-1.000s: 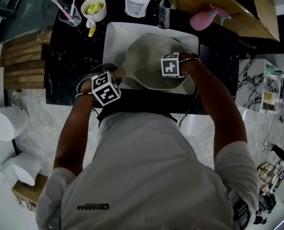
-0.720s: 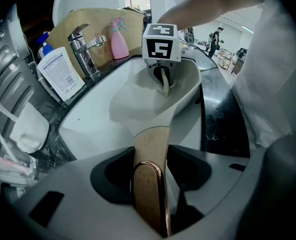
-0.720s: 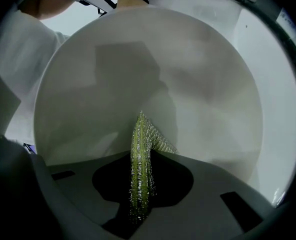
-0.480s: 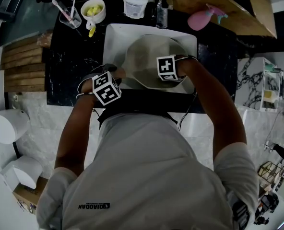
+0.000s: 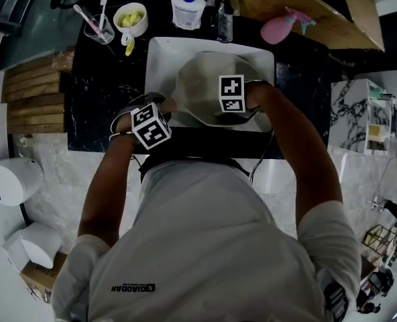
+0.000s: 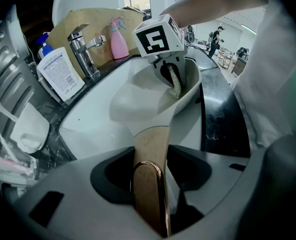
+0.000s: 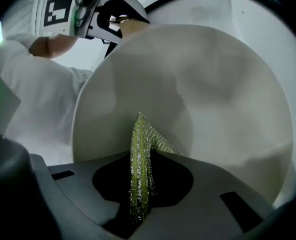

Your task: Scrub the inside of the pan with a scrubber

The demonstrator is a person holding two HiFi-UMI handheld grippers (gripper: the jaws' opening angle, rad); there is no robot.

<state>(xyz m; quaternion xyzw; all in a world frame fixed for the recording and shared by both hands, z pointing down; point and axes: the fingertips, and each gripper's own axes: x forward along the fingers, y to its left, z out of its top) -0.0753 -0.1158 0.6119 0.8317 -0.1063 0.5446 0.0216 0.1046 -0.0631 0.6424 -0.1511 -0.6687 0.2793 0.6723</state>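
I've got the left gripper [image 6: 150, 184] clamped on the pan [image 6: 143, 91] handle [image 6: 149, 144] and the right gripper [image 7: 140, 194] clamped on the scrubber [image 7: 142, 149] inside the pan, which sits in the sink [image 5: 159, 56] with the faucet [image 6: 85, 46] and a bottle [image 6: 58, 74] behind.

- Pan [image 5: 205, 79]: cream-white interior.
- Pan handle [image 6: 150, 154]: tan, with a copper-coloured end.
- Scrubber [image 7: 140, 174]: yellow-green, glittering mesh pattern.
- Sink [image 5: 159, 59]: white.
- Worktop [image 5: 98, 92]: black with white veining.
- Spray bottle [image 5: 282, 27]: pink.
- Left hand-held gripper [image 6: 150, 184] and right hand-held gripper [image 7: 140, 194]: grey bodies. Their marker cubes are white with black square patterns.
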